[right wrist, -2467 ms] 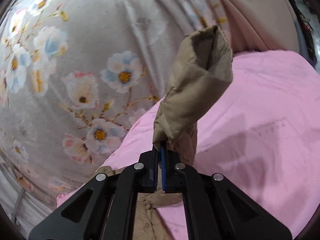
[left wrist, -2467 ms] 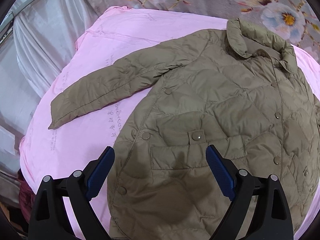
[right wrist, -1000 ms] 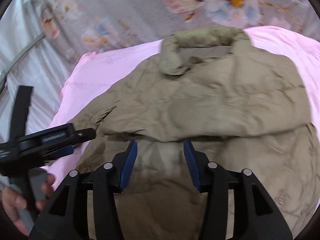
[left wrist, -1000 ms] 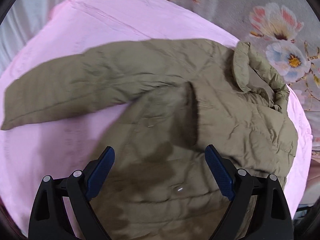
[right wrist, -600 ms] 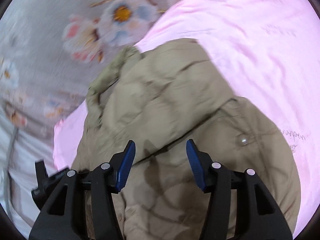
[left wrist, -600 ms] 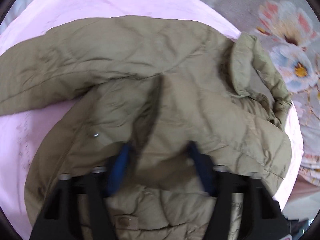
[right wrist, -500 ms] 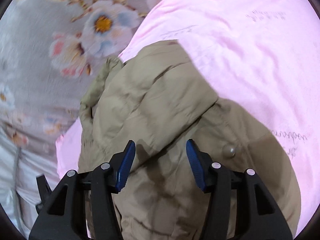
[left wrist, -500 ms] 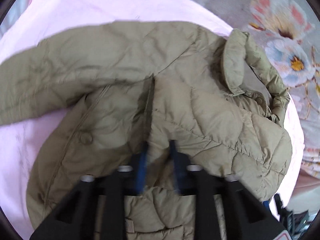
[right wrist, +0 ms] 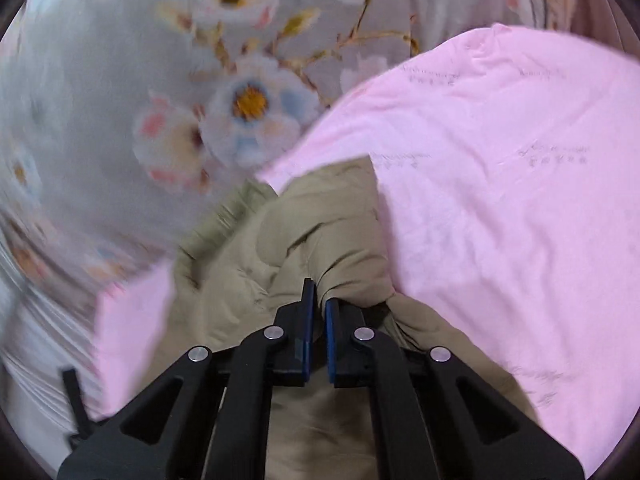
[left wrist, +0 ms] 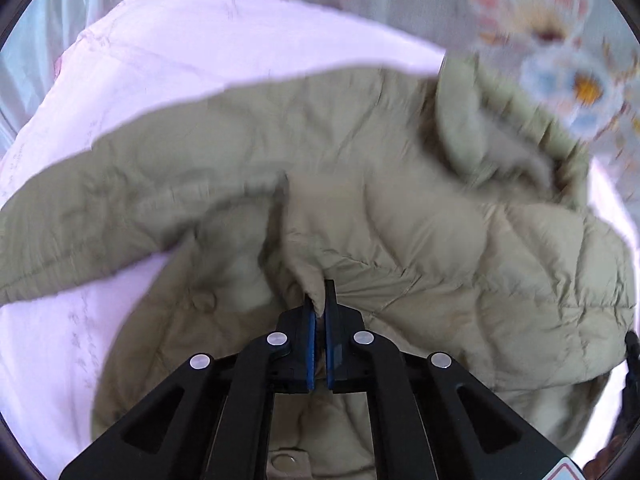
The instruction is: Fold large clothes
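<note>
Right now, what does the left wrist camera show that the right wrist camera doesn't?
Only the left wrist view shows the jacket's outstretched sleeve lying across the pink sheet, its collar, and a snap button near the bottom edge. Only the right wrist view shows a broad bare stretch of pink sheet on the right, and a bunched fold of fabric at the right tool. Both show the olive quilted jacket, the floral cloth behind, and a tool shut on jacket fabric; the left tool pinches a raised ridge.
</note>
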Motion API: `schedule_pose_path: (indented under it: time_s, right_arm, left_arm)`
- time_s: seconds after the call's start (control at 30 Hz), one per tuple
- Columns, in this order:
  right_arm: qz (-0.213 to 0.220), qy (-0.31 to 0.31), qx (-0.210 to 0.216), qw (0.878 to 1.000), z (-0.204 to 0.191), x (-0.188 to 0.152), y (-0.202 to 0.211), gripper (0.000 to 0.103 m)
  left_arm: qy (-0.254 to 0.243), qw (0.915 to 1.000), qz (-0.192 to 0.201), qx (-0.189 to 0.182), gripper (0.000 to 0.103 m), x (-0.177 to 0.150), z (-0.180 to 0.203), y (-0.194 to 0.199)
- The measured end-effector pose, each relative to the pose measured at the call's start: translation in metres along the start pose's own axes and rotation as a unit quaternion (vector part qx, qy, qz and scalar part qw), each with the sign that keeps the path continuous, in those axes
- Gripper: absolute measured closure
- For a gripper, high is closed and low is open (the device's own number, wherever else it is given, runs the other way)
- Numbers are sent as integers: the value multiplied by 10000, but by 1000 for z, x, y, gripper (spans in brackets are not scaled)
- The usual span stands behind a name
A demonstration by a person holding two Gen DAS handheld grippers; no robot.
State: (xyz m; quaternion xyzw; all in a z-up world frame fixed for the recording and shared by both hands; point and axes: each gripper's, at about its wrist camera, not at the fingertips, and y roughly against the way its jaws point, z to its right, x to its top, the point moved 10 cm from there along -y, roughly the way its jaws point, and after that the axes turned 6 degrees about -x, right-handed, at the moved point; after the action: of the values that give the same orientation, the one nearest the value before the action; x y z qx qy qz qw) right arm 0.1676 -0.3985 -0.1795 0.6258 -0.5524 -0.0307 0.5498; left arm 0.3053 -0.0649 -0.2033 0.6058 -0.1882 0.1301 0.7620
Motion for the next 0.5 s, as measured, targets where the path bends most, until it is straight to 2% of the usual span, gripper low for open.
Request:
schedule_pose_path:
  time_s: [0.07,0.1,0.2,0.3,0.37,0.4,0.5]
  right_arm:
    - [-442,114,-250,9986,15,-22,-28,98]
    - [-595,138,-242,9978,19,-29,-39,98]
    - [-613,256,-322,9973,20,-30,-39,98]
    - [-637,393,-492,9960,21,-28,-21,91]
    - [-558,472,-602,9955,25,-32,2,86]
    - [-425,555,-697,9951,26,-29,17,86]
    - [1,804,-719,9942,11,-14,48,86]
  left_arm:
    - [-282,9992,146,259,100,-5,4,-5]
    - [-356,9987,186,324,100,-5,7,-6]
    - [-499,9970,362,463,95,-6,10,-10]
    - [-687,9948,484,577,89,-5,11,-6]
    - [-643,9955,475,516,84,-4,7,5]
    - [-576,9961,484,457,79,-3,3,15]
    - [-390,9963,671,372,75,3,-9,46]
